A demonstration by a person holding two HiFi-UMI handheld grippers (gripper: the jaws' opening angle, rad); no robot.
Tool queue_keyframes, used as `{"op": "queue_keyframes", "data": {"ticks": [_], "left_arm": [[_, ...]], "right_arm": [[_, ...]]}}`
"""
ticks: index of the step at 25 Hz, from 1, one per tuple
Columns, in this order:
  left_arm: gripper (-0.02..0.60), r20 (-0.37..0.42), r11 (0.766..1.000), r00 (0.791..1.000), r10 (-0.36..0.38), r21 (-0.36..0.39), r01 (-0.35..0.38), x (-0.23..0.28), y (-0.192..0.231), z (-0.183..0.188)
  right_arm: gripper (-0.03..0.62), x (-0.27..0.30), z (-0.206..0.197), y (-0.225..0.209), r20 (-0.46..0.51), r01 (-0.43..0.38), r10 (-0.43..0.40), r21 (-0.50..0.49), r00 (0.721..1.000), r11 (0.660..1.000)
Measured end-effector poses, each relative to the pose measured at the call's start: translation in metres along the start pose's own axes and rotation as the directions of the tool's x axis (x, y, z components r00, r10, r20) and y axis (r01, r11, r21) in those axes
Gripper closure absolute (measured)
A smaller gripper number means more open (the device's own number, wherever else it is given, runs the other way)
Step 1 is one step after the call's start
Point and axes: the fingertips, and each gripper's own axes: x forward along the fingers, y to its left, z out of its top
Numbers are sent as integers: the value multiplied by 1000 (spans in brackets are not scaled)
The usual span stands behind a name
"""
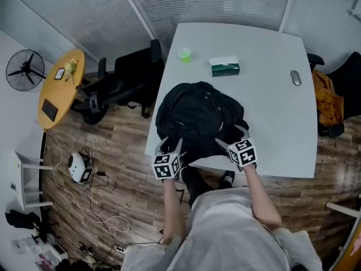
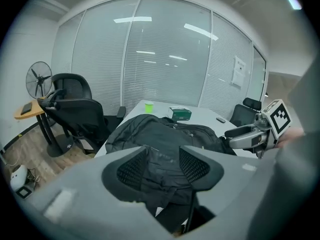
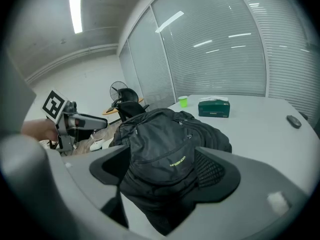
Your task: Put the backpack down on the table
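The black backpack (image 1: 200,114) lies slumped on the white table (image 1: 271,112), at its front left corner, with straps drooping over the near edge. My left gripper (image 1: 170,145) hovers at the bag's near left side, and my right gripper (image 1: 231,137) at its near right. In the left gripper view the jaws (image 2: 162,164) stand apart, with the backpack (image 2: 165,134) just beyond them. In the right gripper view the gripper (image 3: 165,169) is spread wide in front of the backpack (image 3: 160,139), its pads off the fabric. Neither gripper holds anything.
Further back on the table are a green cup (image 1: 184,54), a green tissue box (image 1: 224,66) and a grey mouse (image 1: 295,78). Black office chairs (image 1: 124,78) stand left of the table, by a yellow round table (image 1: 59,86) and a fan (image 1: 25,69). An orange garment (image 1: 327,100) hangs at the right.
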Motion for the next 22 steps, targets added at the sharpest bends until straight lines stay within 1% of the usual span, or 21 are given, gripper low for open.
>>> {"op": "queue_keyframes", "data": {"ticks": [1,3,6,9,14,16,18,22], "left_arm": [[366,6,1000,1000,6,1,-6,-2,1,3],[408,14,1000,1000,16,6,-16,-6,3,7],[437,15,1000,1000,20,11,-20,-9,6,14],[507,23,999,999,27,24,-27,-11,11,23],[535,30,999,999,33,27,-34,-9,14,27],[543,29,999,999,29,31,-30,-5,10,27],[572,23,999,999,23,35,-24,-2,5,26],[577,17,999,1000,-6,35,5,3,-5,27]], "right_arm": [[209,0,0,-2,3,-2,2,7,1000,1000],[241,0,0,-5,11,-7,6,25,1000,1000],[283,1,5,-6,21,-11,10,32,1000,999],[338,5,13,-3,36,-17,16,23,999,1000],[416,9,19,0,56,-10,9,31,998,999],[436,11,21,-1,62,-6,4,38,998,999],[445,11,20,-2,63,-3,0,44,998,999],[498,9,17,-5,66,6,-11,68,998,998]]}}
